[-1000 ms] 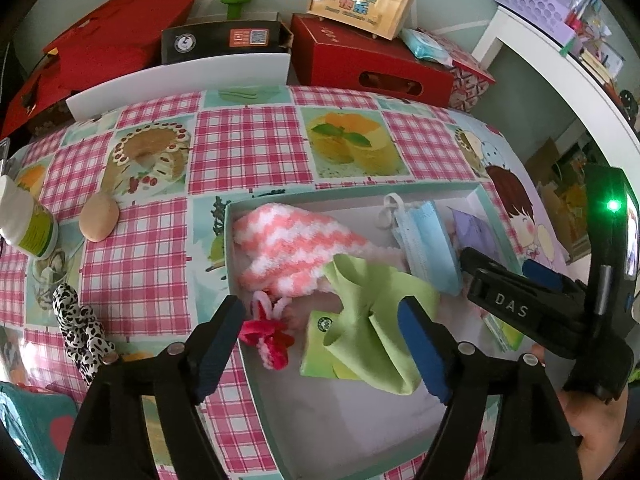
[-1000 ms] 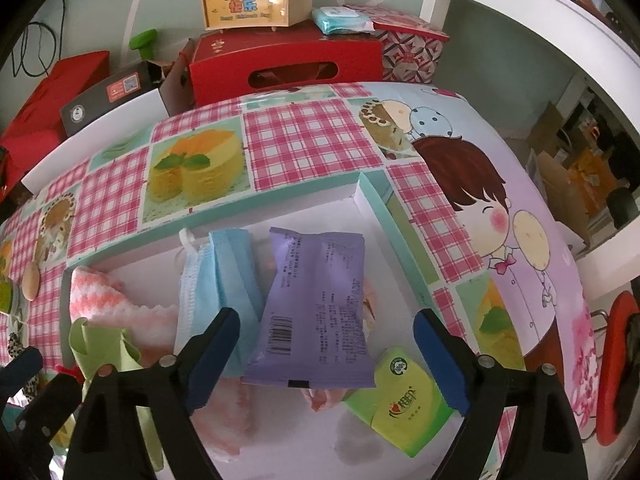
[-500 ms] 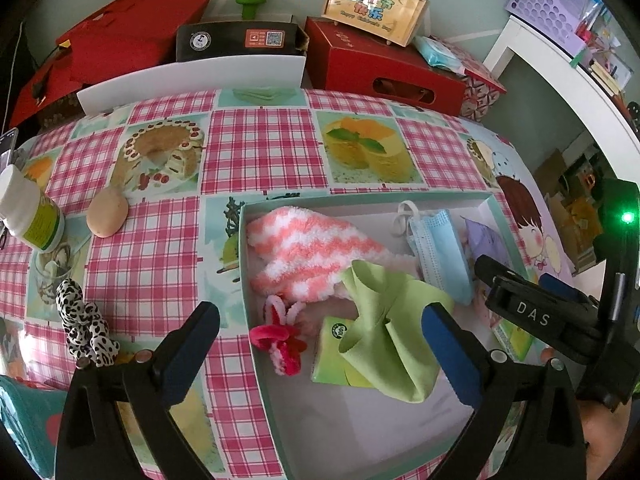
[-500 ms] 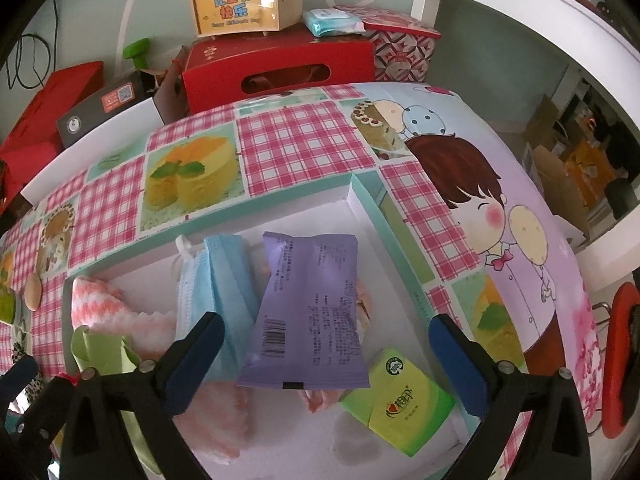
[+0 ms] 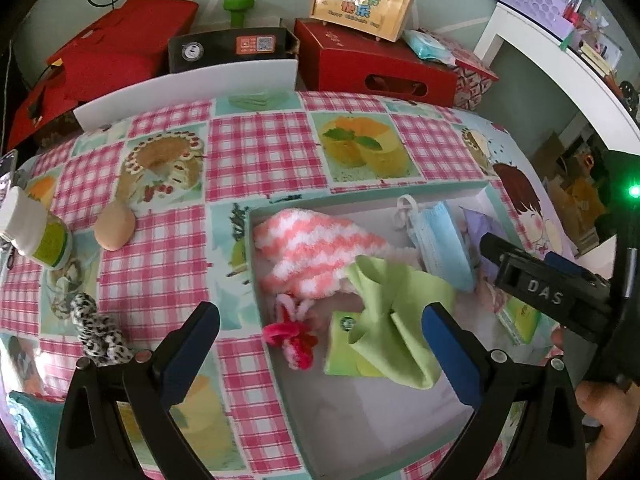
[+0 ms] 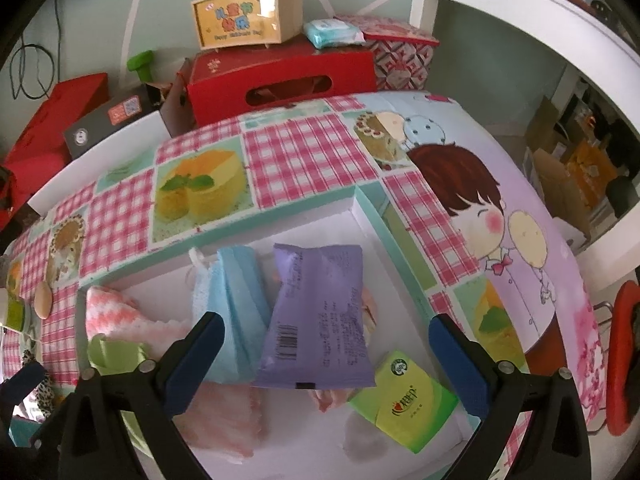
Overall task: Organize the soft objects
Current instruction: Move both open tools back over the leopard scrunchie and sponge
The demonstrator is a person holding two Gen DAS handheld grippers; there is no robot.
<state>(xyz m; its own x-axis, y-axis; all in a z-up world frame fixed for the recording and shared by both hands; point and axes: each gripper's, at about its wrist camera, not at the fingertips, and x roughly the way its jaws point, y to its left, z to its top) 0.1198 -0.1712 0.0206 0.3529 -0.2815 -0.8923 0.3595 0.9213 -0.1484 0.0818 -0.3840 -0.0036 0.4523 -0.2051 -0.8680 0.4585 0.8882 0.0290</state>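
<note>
Now both grippers — left (image 5: 320, 338), right (image 6: 326, 348) — gape wider than before (nothing held).

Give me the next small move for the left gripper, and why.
Probably swing the left gripper toward the black-and-white spotted fabric piece lying on the checked tablecloth. Both it and the right gripper stand open and empty, and the pink striped fluffy sock and green cloth already lie in the teal-rimmed box, while that soft piece is outside.

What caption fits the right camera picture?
Open tongs above a purple packet and blue mask in the box.
</note>
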